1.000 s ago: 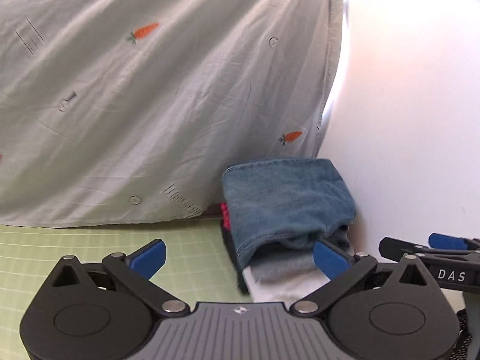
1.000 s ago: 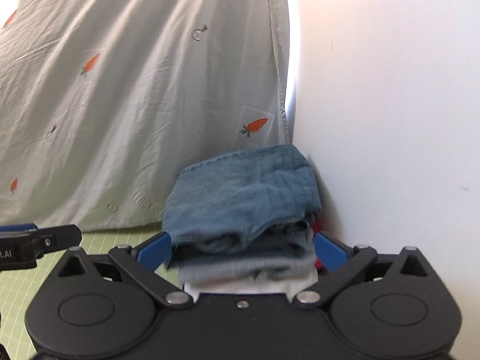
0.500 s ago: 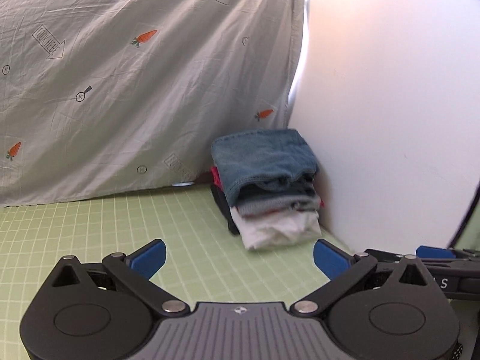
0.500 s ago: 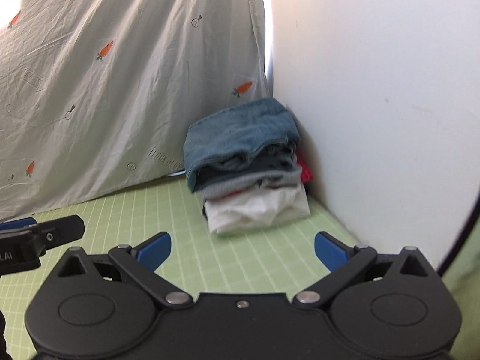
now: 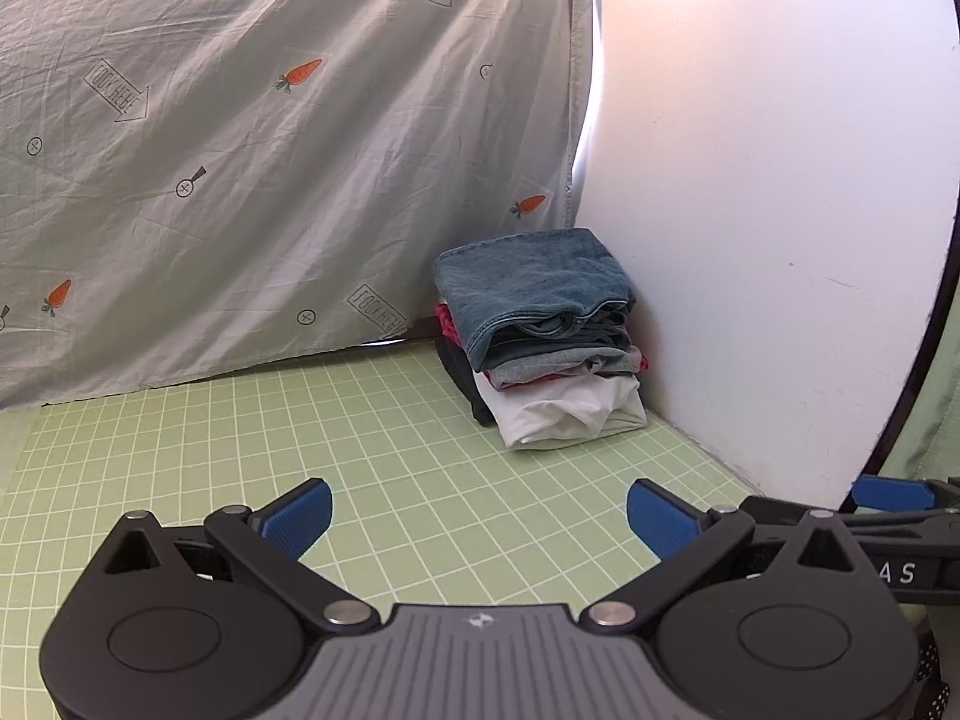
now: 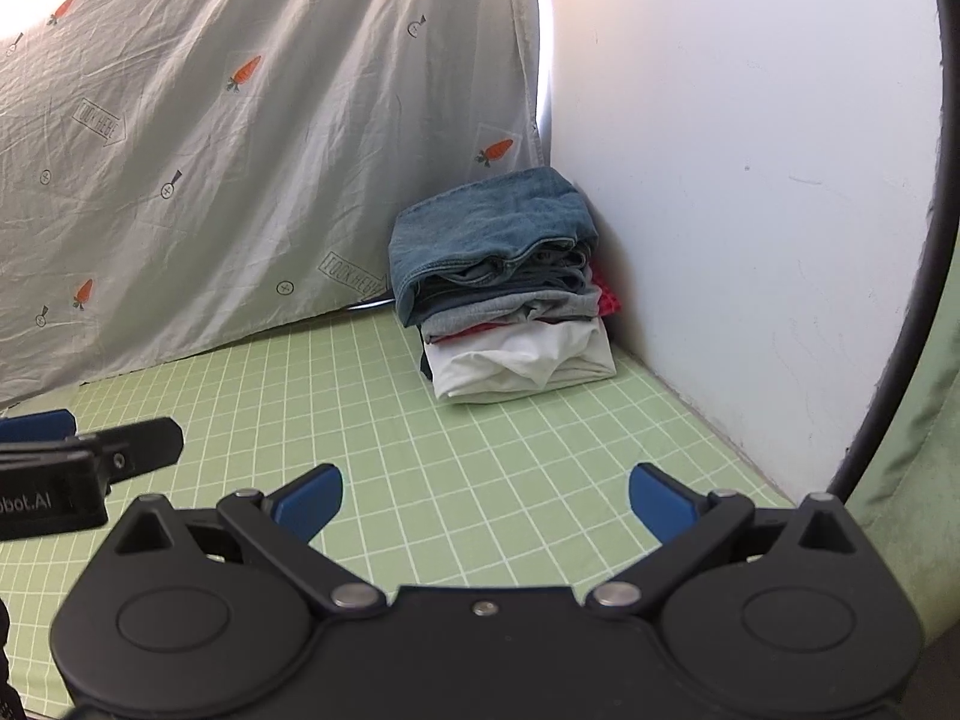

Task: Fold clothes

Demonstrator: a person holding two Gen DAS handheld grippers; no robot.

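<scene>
Left hand-held gripper (image 5: 477, 516) spread wide, blue pads (image 5: 300, 513) far apart, nothing between them, hovering above the green grid mat (image 5: 372, 432) without touching it. Right hand-held gripper (image 6: 486, 498) just as wide, empty too, over the same mat. Each one shows up in the other's view: the right one at 4 o'clock of the left camera, the left one at 9 o'clock of the right camera, so they sit side by side, level, both aimed forward. The stack (image 5: 540, 336) of folded clothes lies ahead at about 1 o'clock, well apart from both, tucked in the corner where the carrot-print sheet (image 5: 270, 168) meets the white wall (image 5: 768, 210). Jeans (image 6: 486, 234) on top, white garment (image 6: 516, 360) at the bottom.
</scene>
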